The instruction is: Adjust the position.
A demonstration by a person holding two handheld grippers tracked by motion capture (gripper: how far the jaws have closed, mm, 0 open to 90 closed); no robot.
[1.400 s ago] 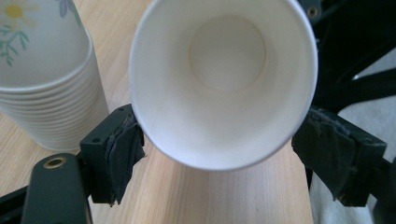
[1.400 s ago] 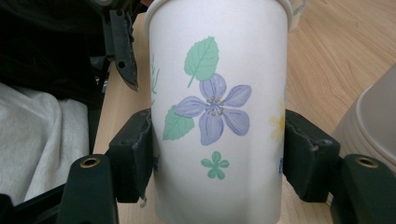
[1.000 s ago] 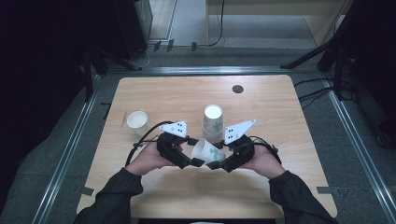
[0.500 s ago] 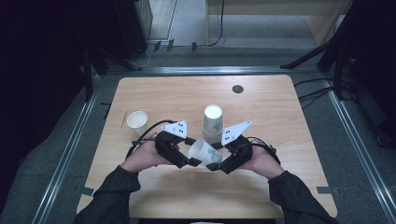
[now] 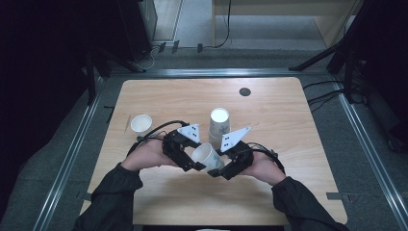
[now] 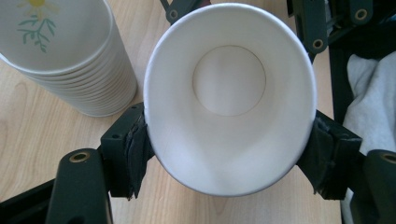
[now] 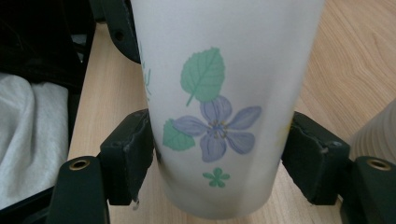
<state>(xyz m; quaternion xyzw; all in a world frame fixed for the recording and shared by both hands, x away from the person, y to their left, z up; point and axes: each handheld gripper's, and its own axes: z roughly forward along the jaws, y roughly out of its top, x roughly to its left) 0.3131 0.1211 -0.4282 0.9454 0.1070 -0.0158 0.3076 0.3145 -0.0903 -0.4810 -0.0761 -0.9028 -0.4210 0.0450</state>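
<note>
you held one paper cup (image 5: 207, 156) between both tools, above the near middle of the bench (image 5: 288, 192). the cup lay tilted, its mouth turned toward your left and up, its base toward your right.

left hand-held gripper (image 5: 190, 161): clenched on the cup near the rim. in the left gripper view the two black pads (image 6: 133, 149) pressed on opposite sides of the rim, and the rim was squeezed into an oval. the white inside and the round bottom of the cup (image 6: 229, 93) faced that camera.

right hand-held gripper (image 5: 223, 168): clenched on the cup near its base. in the right gripper view the pads (image 7: 133, 149) touched both sides of the cup wall (image 7: 219, 102), which bore a blue flower and green leaves.

the two hand-held grippers faced each other, close together, with the cup between them. your hands and dark sleeves came in from the near edge.

a stack of cups (image 5: 219, 126) stood upright on the bench just behind the held cup; in the left gripper view the stack (image 6: 65, 70) sat beside the held cup, apart from it. a single cup (image 5: 141, 123) stood upright well to the left, near the left edge. a dark round disc (image 5: 245, 91) lay at the far side of the bench.
</note>
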